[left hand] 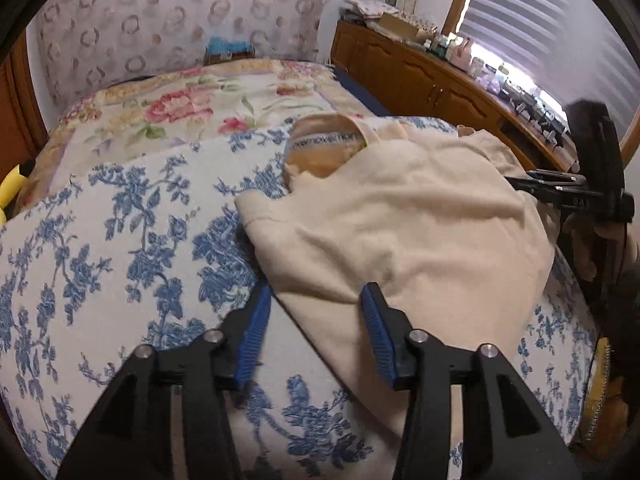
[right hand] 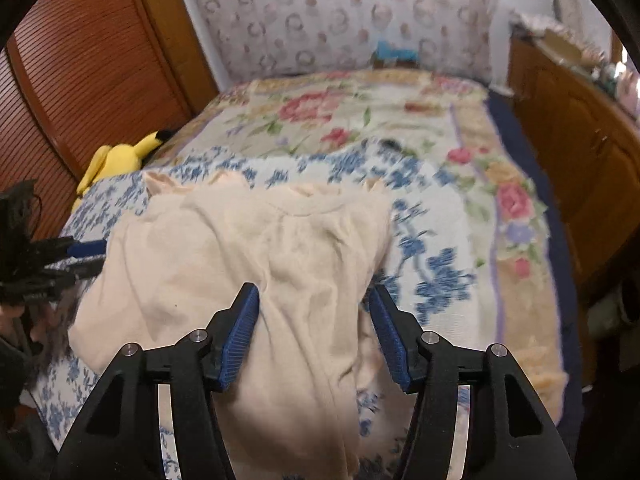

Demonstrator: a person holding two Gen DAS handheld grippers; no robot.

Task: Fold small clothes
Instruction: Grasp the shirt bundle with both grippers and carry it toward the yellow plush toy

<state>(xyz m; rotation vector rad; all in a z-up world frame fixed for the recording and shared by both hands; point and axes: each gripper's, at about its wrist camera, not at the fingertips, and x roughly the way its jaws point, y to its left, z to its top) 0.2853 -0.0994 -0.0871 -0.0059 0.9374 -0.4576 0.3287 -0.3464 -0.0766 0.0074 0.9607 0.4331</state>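
A small cream garment (left hand: 400, 224) lies rumpled on the blue-flowered bed cover (left hand: 120, 240), its collar with a printed band toward the far side. My left gripper (left hand: 316, 300) is open, its jaws straddling the garment's near edge. My right gripper (right hand: 314, 300) is open too, with a length of the cream garment (right hand: 260, 256) running between its jaws toward the camera. Each gripper shows in the other's view: the right one at the garment's right side (left hand: 560, 184), the left one at its left side (right hand: 80, 256).
A pink-flowered blanket (right hand: 340, 120) covers the far half of the bed. A wooden dresser (left hand: 420, 76) with clutter stands along the right, under a window. A yellow plush toy (right hand: 116, 156) lies at the bed's left edge beside slatted wooden doors (right hand: 80, 80).
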